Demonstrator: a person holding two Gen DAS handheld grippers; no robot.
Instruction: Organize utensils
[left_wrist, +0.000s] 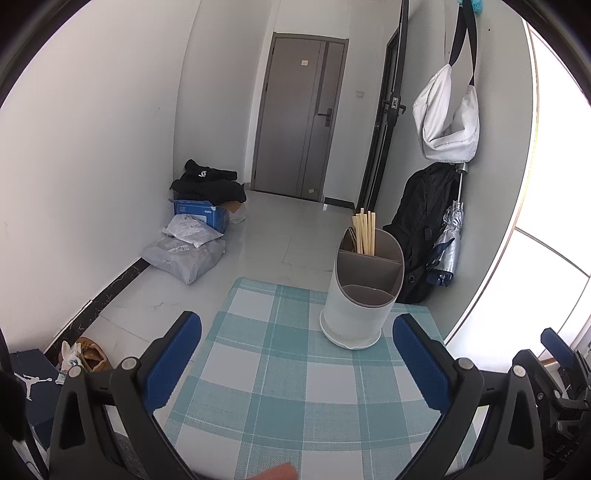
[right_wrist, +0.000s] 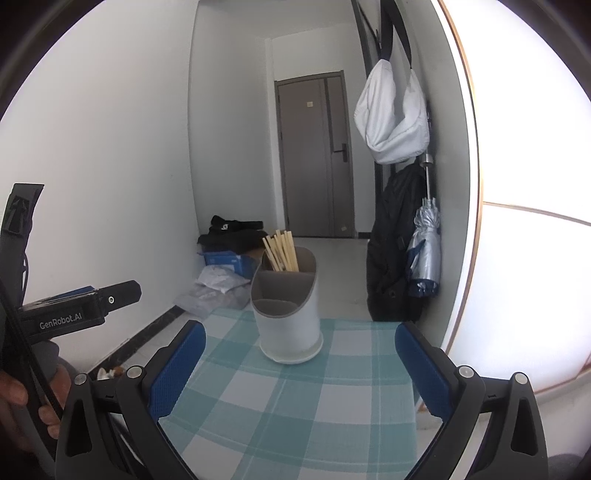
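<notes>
A white utensil holder (left_wrist: 360, 295) with grey inner compartments stands on the far part of a teal checked tablecloth (left_wrist: 280, 369). Several wooden chopsticks (left_wrist: 364, 234) stand upright in its rear compartment; the front compartment looks empty. The holder (right_wrist: 286, 302) and the chopsticks (right_wrist: 281, 251) also show in the right wrist view. My left gripper (left_wrist: 297, 354) is open and empty, a short way in front of the holder. My right gripper (right_wrist: 300, 363) is open and empty, also in front of the holder. No loose utensils show on the cloth (right_wrist: 295, 406).
The table stands by a bright window (left_wrist: 546, 221) on the right. Beyond it lie floor, parcels and a blue box (left_wrist: 195, 229) by the left wall, and a grey door (left_wrist: 295, 118). A white bag (left_wrist: 447, 118), black backpack (left_wrist: 421, 229) and folded umbrella (left_wrist: 447, 247) hang at the right.
</notes>
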